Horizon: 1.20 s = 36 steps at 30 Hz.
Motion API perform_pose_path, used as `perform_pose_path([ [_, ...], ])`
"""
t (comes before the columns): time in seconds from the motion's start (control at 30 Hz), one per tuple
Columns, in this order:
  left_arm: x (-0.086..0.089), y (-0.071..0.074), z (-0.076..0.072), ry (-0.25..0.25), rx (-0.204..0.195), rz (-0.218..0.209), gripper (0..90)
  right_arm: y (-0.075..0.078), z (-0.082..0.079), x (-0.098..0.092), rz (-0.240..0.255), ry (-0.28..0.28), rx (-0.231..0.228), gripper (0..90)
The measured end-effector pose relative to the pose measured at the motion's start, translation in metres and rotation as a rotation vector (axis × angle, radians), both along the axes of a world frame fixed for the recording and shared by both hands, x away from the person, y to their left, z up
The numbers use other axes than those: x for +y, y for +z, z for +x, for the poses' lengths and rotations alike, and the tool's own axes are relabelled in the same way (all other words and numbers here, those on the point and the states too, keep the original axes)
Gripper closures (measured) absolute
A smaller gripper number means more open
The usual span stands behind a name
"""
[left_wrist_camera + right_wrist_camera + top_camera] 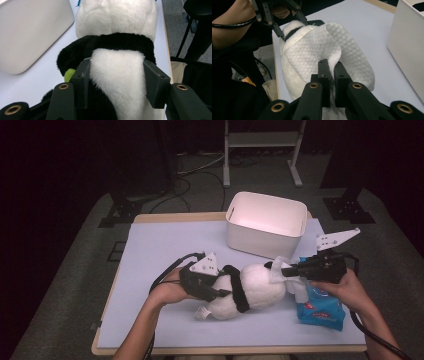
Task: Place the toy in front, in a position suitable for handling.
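On the pale table [150, 250], left claw [117, 82] grips the plush panda [250, 290]; right claw [331, 75] pinches a white wipe [332, 45].

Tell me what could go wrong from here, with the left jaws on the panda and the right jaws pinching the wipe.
1. The left gripper clamps only soft plush on the panda toy; wiping pressure could make it slip or roll.
2. The wipe is pinched at a thin fold by the right gripper; dragging may pull it free.
3. The blue wipe pack lies near the table edge, under the right hand; a nudge could push it off.
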<state>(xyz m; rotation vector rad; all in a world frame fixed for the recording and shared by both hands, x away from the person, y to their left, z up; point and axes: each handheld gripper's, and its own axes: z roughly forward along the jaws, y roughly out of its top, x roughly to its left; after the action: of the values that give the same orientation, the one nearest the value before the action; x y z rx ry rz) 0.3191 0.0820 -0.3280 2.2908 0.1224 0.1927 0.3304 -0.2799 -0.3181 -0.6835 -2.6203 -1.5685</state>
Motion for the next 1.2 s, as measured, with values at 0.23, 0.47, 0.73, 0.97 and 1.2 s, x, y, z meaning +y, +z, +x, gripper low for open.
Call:
perform_pose_path([
  [0.23,0.001,-0.002,0.0,-0.011,0.001,0.008,45.8,-0.014,0.001,-0.006,0.005,-0.017,0.03,85.8],
  [0.47,-0.005,-0.004,0.0,-0.022,0.009,0.002,45.2,-0.023,-0.003,-0.021,0.031,-0.04,0.047,85.9],
  [0.73,-0.022,-0.006,-0.002,-0.051,0.008,0.007,44.9,-0.018,-0.007,-0.017,0.049,-0.017,0.033,85.9],
  [0.97,-0.037,-0.008,-0.002,-0.073,0.012,0.011,44.9,-0.015,-0.001,0.013,-0.008,0.041,0.029,85.8],
  [1.2,-0.036,-0.009,0.001,-0.062,0.028,0.009,43.9,-0.016,0.002,0.043,-0.06,0.093,0.024,85.8],
])
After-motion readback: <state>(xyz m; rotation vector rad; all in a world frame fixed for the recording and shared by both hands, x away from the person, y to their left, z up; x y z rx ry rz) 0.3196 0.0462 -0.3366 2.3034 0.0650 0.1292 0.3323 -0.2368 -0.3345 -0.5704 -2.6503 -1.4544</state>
